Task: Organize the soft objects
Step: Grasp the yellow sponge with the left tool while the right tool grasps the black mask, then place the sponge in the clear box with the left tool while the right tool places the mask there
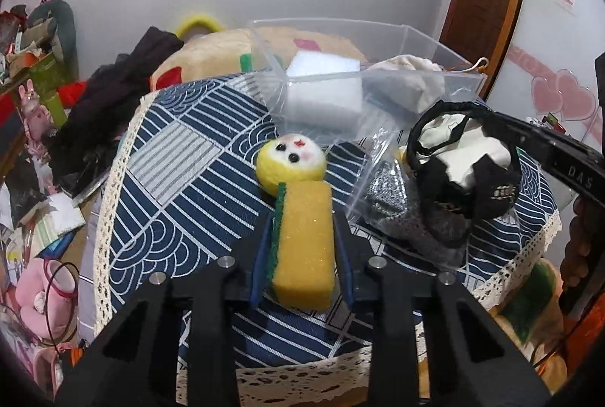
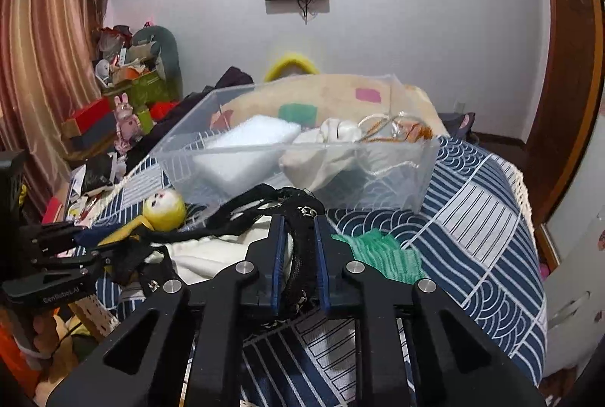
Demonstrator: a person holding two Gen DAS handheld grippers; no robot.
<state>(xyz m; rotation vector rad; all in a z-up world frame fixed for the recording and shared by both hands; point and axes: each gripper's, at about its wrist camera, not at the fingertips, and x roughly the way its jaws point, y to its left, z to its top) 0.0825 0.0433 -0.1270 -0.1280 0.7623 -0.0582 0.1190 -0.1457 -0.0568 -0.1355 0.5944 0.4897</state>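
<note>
Left tongs: closed on the yellow sponge, one blue pad on each long side; the sponge's green scouring face lies against the left pad. Lower centre of the left wrist view.
Right tongs: narrowed onto a black strap of the black-and-white garment — the strap fills the gap between the pads. Lower centre of the right wrist view.
Yellow doll: round felt head with a painted face, touching the far end of the sponge. Whether doll and sponge are joined cannot be told.
Clear bin: upper centre of both views, on the blue patterned cloth. It holds a white foam block and a pale cloth bundle.
Plastic bag: right of centre, beside the sponge, with grey knit fabric inside; the garment sits partly over it.
Green knit piece: right of the right tongs, on the cloth.
Risk 1: the strap grip is thin — the garment's bulk may hang, snag the bag or drag it along on a lift.
Risk 2: a compressed sponge can twist or slip out between the pads during a move to the bin.
Risk 3: both tongs work near each other; crossing paths could tangle the strap on the left tongs.
</note>
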